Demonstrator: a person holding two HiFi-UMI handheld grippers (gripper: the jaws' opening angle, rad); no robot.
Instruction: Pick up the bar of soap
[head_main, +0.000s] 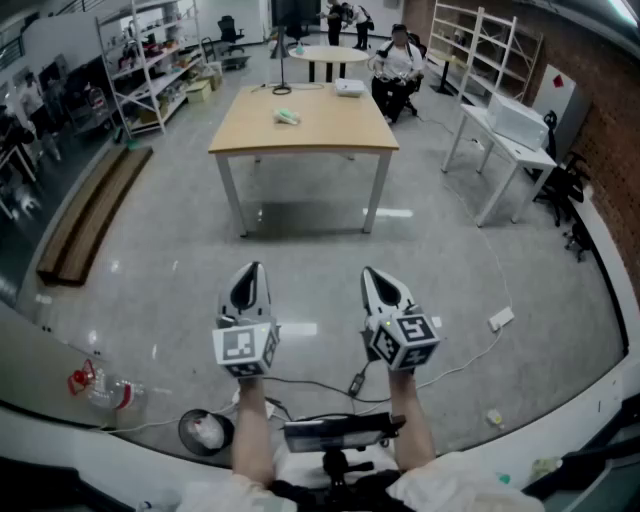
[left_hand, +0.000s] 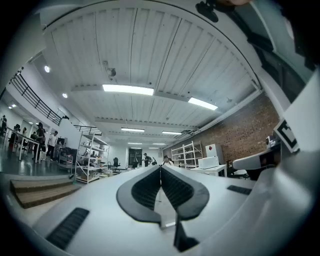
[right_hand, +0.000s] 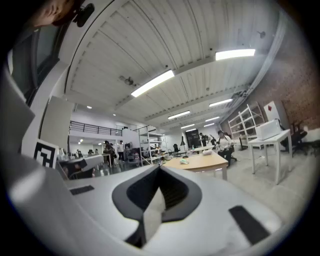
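Note:
The bar of soap (head_main: 287, 117) is a small pale green piece lying on a wooden table (head_main: 330, 135) far ahead of me across the grey floor. In the right gripper view the soap (right_hand: 184, 161) shows as a tiny speck on the table top (right_hand: 202, 162). Both grippers are held side by side well short of the table, pointing toward it. My left gripper (head_main: 250, 272) has its jaws pressed together with nothing between them (left_hand: 160, 168). My right gripper (head_main: 374, 276) is likewise shut and empty (right_hand: 160, 168).
On the table stand a white box (head_main: 349, 88) and a black lamp stand (head_main: 282, 88). A person sits behind it (head_main: 398, 60). A white desk (head_main: 505, 145) is at right, shelving (head_main: 150, 60) and a wooden bench (head_main: 90, 215) at left. Cables (head_main: 356, 382) cross the floor near my feet.

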